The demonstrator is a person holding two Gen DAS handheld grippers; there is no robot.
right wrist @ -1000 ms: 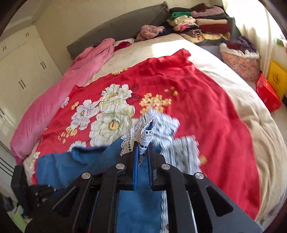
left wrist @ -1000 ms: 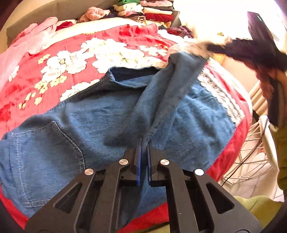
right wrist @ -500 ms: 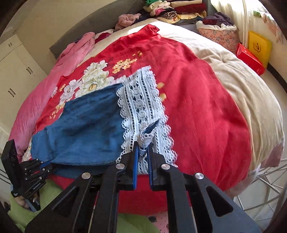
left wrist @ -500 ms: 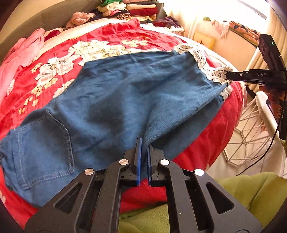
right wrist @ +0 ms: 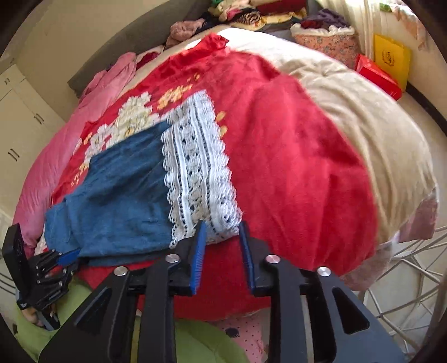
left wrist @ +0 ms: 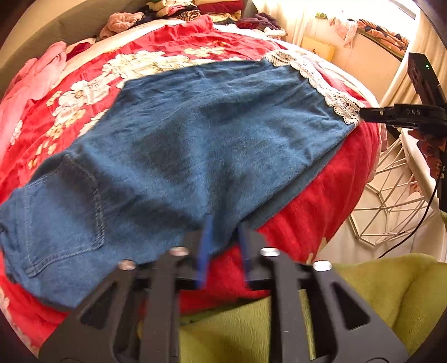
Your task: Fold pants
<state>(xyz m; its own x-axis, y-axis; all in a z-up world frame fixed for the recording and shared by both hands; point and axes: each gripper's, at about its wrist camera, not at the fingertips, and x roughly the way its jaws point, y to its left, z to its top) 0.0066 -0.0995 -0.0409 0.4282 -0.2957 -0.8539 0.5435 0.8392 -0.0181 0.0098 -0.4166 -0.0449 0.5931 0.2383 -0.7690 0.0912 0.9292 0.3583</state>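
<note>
Blue denim pants (left wrist: 195, 145) lie folded leg over leg on the red flowered blanket (left wrist: 321, 190), back pocket at the left, white lace hem (left wrist: 329, 92) at the right. My left gripper (left wrist: 225, 237) is at the pants' near edge; its jaws are opening, with the denim edge loose between the pads. In the right wrist view my right gripper (right wrist: 222, 234) is at the lace hem (right wrist: 195, 167); its jaws are opening too, and the lace corner lies between them unpressed. Each gripper shows in the other's view: the right gripper (left wrist: 363, 114), the left gripper (right wrist: 67, 258).
A white wire basket (left wrist: 391, 201) stands off the bed's right side. Stacked clothes (left wrist: 195, 8) lie at the headboard, and a pink cover (left wrist: 33, 81) lies along the left. A person's green garment (left wrist: 363, 301) is close below. Yellow and red boxes (right wrist: 385, 69) stand by the wall.
Both grippers brought the lifted pant leg down and toward the bed's near edge, so it now lies flat. Both pairs of jaws, shut on the cloth before, have parted.
</note>
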